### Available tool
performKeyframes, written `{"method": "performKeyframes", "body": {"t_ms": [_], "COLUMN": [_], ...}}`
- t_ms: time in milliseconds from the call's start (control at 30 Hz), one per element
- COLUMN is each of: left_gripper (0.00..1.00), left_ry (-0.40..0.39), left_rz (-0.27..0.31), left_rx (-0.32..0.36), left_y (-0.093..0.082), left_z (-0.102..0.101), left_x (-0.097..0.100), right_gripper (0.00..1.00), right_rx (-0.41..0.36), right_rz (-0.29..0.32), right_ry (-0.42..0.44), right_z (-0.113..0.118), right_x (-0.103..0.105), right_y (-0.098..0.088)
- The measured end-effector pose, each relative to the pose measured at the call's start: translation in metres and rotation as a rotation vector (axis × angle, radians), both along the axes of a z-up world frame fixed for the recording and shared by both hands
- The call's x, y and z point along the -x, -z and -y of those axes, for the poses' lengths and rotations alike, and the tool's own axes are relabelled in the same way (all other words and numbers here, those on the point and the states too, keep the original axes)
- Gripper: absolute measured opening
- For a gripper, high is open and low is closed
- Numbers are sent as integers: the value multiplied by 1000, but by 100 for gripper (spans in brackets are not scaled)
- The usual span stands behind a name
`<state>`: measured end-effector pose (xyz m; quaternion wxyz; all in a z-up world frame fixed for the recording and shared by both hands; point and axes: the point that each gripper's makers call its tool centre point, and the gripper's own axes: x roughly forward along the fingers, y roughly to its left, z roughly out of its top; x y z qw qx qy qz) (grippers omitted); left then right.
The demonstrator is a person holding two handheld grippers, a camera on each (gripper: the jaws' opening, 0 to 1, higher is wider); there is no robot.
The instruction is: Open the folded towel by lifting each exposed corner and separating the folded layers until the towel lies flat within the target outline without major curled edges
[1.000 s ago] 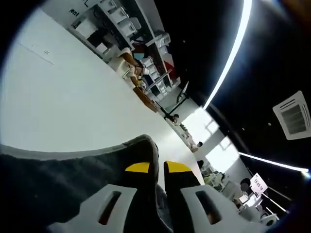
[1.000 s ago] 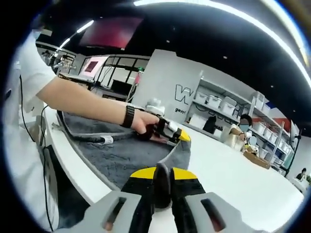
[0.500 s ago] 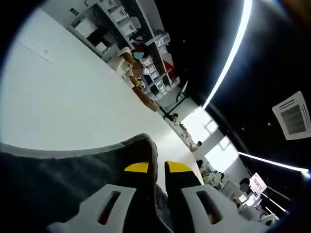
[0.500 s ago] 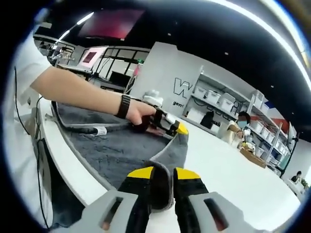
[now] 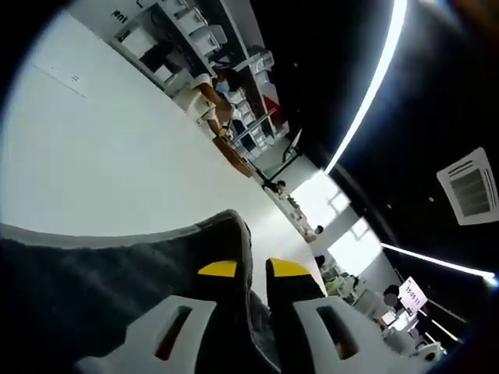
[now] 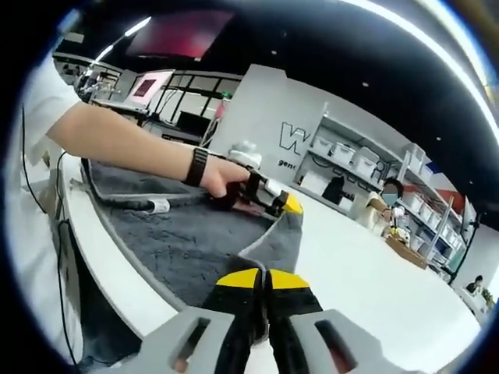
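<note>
Closest to you in the right gripper view, your right gripper point(image 6: 263, 282) has its yellow-tipped jaws squeezed nearly together on the near edge of the grey towel point(image 6: 195, 245), with just a thin sliver of fabric between them, so it's pinching the towel there. How much cloth is actually caught is hard to say, since the jaws cover the pinched bit. The towel spreads away across the white table point(image 6: 366, 273), with one corner raised into a peak further back, where your left gripper point(image 6: 279, 206) holds it. Your hand point(image 6: 226, 187) is wrapped round that gripper, so you can only make out its yellow tip, not the jaws. A small white label point(image 6: 158, 207) sits on the towel below your wrist, and the towel's left end is cut off by your sleeve and the table edge. In the left gripper view, the jaws are close with a dark gap between them, and towel fabric is bunched in that gap and draped over the left jaw, so it's gripping the cloth too. Past the towel's curled edge it's bare tabletop, then shelves with white bins point(image 5: 204, 31) and a person point(image 5: 210, 97) way off, too small to make out.
</note>
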<state>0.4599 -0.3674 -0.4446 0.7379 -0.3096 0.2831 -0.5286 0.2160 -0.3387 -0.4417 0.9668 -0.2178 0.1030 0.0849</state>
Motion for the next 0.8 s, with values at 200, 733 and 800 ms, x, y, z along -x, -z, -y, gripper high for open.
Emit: {"method": "performKeyframes", "body": {"t_ms": [200,733,800], "left_gripper": [17,27,27], "left_ry": [26,41,35], "left_rz": [-43,9,11], "left_rx": [49,159,167], "left_y": [-8,-35,-37], "left_z": [4,21,23], "left_x": [2,4,4], "right_gripper": [0,0,0], "right_rx": [59,32,22], "right_rz": [2,8,0], "right_ry": [57,167,176], "right_z": [16,53,58], "right_x": [8,19,20], "right_y": [0,9,12]}}
